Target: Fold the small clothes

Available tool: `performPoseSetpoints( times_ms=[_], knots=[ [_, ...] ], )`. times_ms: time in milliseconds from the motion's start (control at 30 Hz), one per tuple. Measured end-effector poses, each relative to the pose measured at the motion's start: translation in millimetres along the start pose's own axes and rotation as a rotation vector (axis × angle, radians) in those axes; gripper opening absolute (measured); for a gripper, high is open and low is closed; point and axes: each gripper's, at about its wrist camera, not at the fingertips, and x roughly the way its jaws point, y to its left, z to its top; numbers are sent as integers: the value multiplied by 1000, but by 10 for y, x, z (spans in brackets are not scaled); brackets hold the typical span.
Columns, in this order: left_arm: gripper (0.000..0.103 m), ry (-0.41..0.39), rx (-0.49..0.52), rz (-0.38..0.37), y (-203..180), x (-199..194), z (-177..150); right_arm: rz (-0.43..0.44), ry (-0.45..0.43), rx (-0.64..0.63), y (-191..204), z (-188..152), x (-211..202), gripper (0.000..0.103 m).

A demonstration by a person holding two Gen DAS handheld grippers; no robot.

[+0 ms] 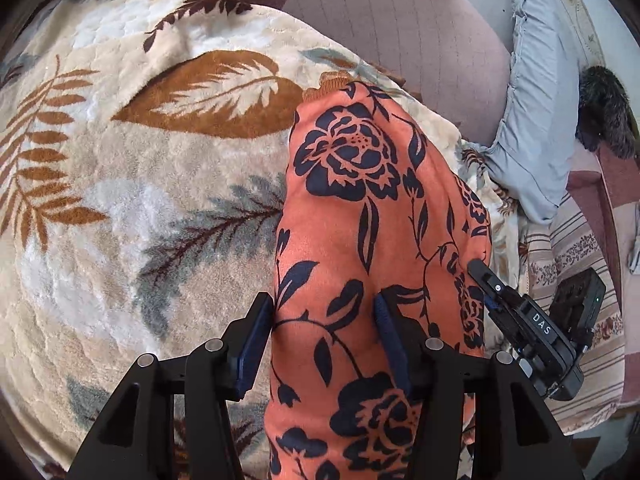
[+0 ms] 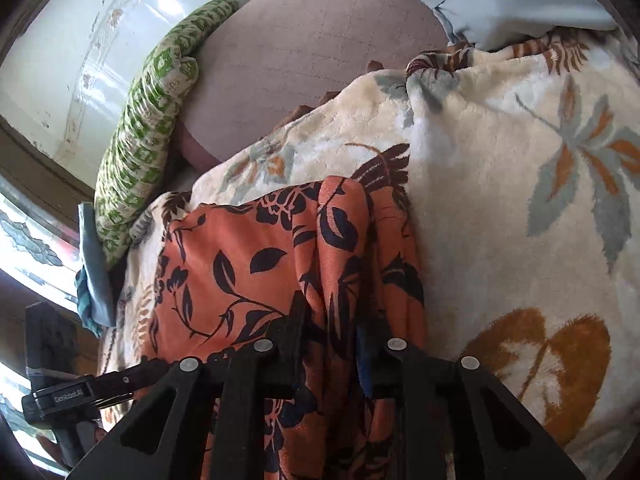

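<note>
An orange garment with a dark floral print (image 1: 360,200) lies lengthwise on a cream leaf-patterned blanket (image 1: 140,160). My left gripper (image 1: 324,312) is open, its fingers straddling the garment's near part, one blue pad (image 1: 256,344) off the cloth's left edge. My right gripper (image 2: 336,320) has its fingers close together with bunched folds of the garment (image 2: 248,264) between them. The right gripper also shows in the left wrist view (image 1: 520,312), at the garment's right edge. The left gripper shows in the right wrist view (image 2: 80,396) at lower left.
A mauve mattress surface (image 1: 400,40) lies beyond the blanket. A pale blue pillow (image 1: 532,120) and a dark furry item (image 1: 608,112) are at the right, with striped bedding (image 1: 576,280) below. A green-patterned cushion (image 2: 148,128) leans by the wall.
</note>
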Motion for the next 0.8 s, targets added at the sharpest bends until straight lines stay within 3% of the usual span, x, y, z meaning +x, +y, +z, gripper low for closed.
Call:
performPoseSetpoints(
  times_ms=[33,133,233,333,400,500,533,600,633,733,767,800],
  knots=[
    [50,-10,7,-10,13,-128,-56,40,9,7,8,-43,-108,31],
    [50,-39,36,-46,31,-492,-327,127,53,26,-12,-325,-403,58],
    [51,-35,9,-124,88,-726,-643,147,101,53,-93,-663,-484,61],
    [52,-11,-87,-202,130,-772,-947,170,127,119,-193,-928,-435,61],
    [52,2,-131,-199,139,-714,-1082,193,109,187,-256,-1023,-402,62],
    [52,11,-190,-118,195,-527,-1042,200,100,257,-304,-1033,-358,64],
    [52,13,-229,-108,244,-464,-1007,192,105,247,-272,-1017,-358,61],
    [49,42,-301,-124,308,-408,-936,143,119,146,-104,-940,-412,19],
    [48,43,-311,-129,302,-424,-903,123,118,76,12,-886,-498,12],
    [47,-9,-249,-84,183,-514,-846,92,5,-95,338,-724,-900,7],
    [47,-17,-234,-61,166,-512,-849,73,-33,-115,358,-686,-996,0],
    [47,-9,-224,-41,159,-476,-863,57,-50,-121,324,-657,-1035,0]
  ],
)
